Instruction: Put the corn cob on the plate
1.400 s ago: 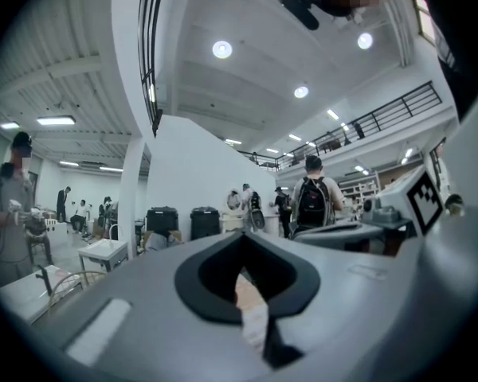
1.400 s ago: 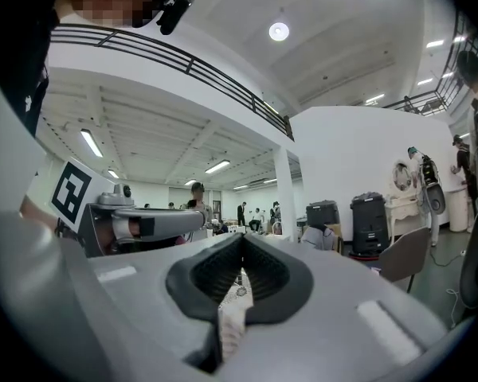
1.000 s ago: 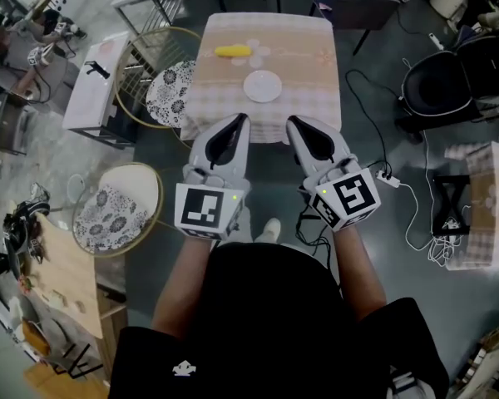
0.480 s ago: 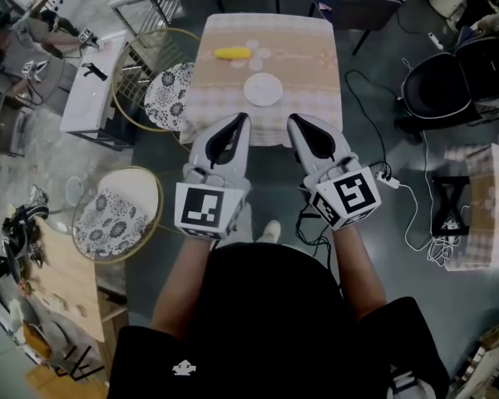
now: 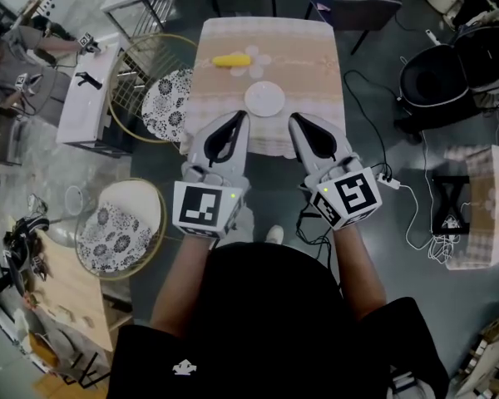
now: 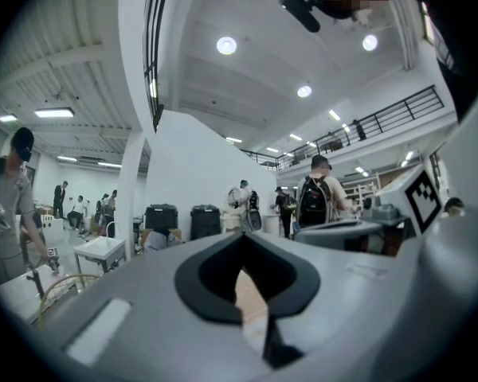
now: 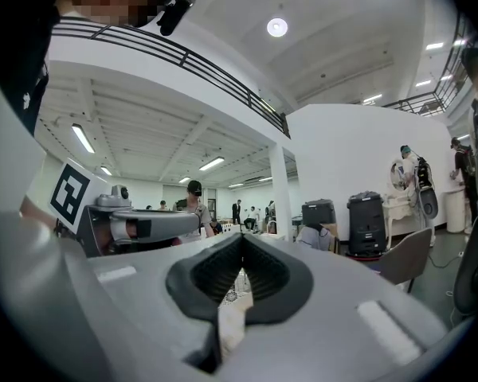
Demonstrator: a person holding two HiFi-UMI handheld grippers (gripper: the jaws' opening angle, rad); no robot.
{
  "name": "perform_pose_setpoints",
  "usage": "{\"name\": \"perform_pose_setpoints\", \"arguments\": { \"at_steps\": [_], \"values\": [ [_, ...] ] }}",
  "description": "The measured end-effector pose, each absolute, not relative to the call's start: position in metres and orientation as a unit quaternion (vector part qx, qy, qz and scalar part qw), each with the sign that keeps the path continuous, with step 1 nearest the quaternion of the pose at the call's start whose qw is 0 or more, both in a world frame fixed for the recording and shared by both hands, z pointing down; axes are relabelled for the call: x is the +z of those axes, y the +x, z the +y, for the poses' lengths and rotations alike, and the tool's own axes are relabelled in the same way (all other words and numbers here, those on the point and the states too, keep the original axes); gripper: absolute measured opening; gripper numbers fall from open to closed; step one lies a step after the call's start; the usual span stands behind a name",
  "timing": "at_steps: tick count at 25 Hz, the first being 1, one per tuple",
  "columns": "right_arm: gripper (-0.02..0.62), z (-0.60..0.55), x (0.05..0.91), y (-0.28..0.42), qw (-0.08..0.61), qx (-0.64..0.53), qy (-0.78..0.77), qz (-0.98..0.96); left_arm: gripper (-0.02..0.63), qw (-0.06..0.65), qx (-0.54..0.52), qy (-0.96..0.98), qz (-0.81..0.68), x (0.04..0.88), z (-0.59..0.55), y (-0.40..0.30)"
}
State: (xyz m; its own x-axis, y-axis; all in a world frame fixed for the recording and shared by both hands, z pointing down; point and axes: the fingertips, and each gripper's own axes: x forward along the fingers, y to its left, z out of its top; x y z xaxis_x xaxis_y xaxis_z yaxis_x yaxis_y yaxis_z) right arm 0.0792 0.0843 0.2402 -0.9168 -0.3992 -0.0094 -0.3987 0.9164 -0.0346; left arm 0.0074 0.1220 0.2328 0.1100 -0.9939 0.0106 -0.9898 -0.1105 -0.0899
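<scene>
A yellow corn cob (image 5: 233, 60) lies on the far left part of a small table with a checked cloth (image 5: 316, 65). An empty white plate (image 5: 264, 99) sits nearer, at the table's middle. Side by side, both grippers are held level in front of the table's near edge. My left gripper (image 5: 242, 118) is shut with nothing in it, its tip short of the edge below the plate. My right gripper (image 5: 293, 120) is likewise shut and empty. In the left gripper view the jaws (image 6: 240, 241) meet; so do those in the right gripper view (image 7: 240, 241).
Two round gold-framed chairs with floral cushions (image 5: 166, 96) (image 5: 119, 225) stand to the left of the table. A white side table (image 5: 87, 94) is further left. A dark chair (image 5: 363, 11) stands behind the table. Cables and a power strip (image 5: 388, 178) lie on the floor at right.
The table, corn cob and plate have slid lower in the head view, closer to both grippers. Both grippers stay shut and side by side.
</scene>
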Motion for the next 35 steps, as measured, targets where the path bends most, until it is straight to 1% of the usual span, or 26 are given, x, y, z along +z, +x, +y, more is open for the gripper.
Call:
{"name": "perform_pose_setpoints", "arguments": {
  "at_steps": [10, 14, 16, 35],
  "values": [
    [0.003, 0.047, 0.243, 0.051, 0.006, -0.018, -0.221, 0.975, 0.008, 0.013, -0.031, -0.749, 0.661, 0.234, 0.084, -0.021],
    [0.002, 0.031, 0.240, 0.041, 0.003, -0.014, -0.234, 0.972, 0.009, 0.020, -0.034, -0.756, 0.653, 0.236, 0.070, -0.035],
    [0.003, 0.026, 0.239, 0.037, 0.003, -0.014, -0.239, 0.971, 0.008, 0.011, -0.030, -0.756, 0.653, 0.234, 0.064, -0.039],
    [0.002, -0.007, 0.243, -0.015, -0.017, -0.011, -0.285, 0.958, 0.008, 0.005, -0.021, -0.778, 0.628, 0.241, 0.034, -0.104]
  ]
}}
